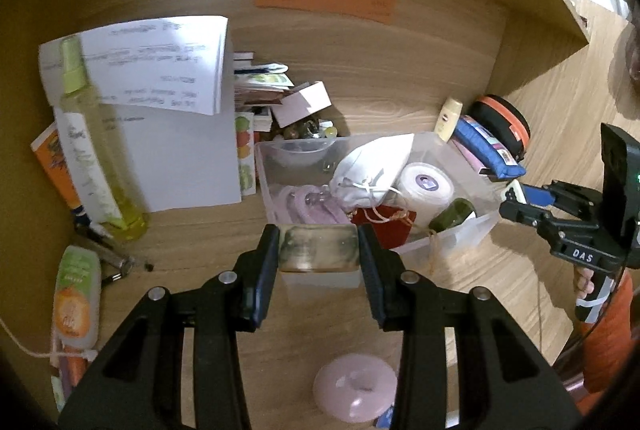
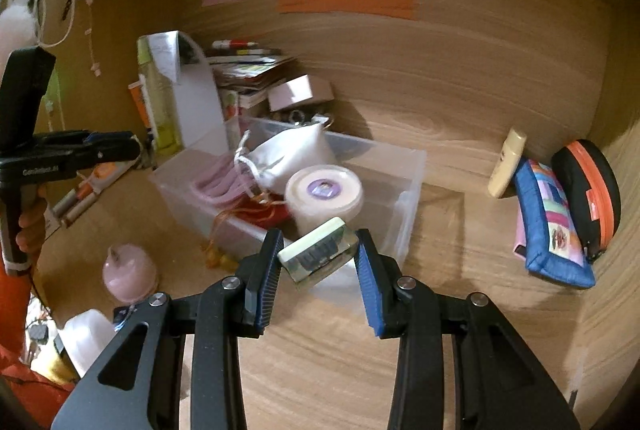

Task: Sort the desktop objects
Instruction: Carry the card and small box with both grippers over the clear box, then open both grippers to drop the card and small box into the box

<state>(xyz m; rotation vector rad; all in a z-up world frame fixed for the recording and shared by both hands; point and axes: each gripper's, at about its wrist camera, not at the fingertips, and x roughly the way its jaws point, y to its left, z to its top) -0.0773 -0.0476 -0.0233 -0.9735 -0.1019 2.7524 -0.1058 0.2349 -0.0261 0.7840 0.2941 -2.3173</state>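
Note:
A clear plastic bin (image 1: 460, 234) (image 2: 404, 189) on the wooden desk holds a white drawstring pouch (image 1: 368, 169) (image 2: 292, 153), a white round tub with a purple label (image 1: 426, 183) (image 2: 324, 191), pink cord (image 2: 218, 185), a red pouch and a dark green jar (image 1: 454, 216). My left gripper (image 1: 318, 250) is shut on a clear dark-streaked block (image 1: 318, 248) at the bin's near rim. My right gripper (image 2: 318, 254) is shut on a pale green-topped clear block (image 2: 318, 252), tilted, over the bin's near corner. The right gripper also shows in the left wrist view (image 1: 520, 205).
A tall yellow spray bottle (image 1: 94, 149), papers and stacked books (image 1: 260, 85) stand at the back left. A cream tube (image 2: 506, 163), a blue pouch (image 2: 548, 230) and a black-orange case (image 2: 588, 193) lean at the right wall. A pink round dispenser (image 1: 354, 392) (image 2: 128, 272) sits near the front.

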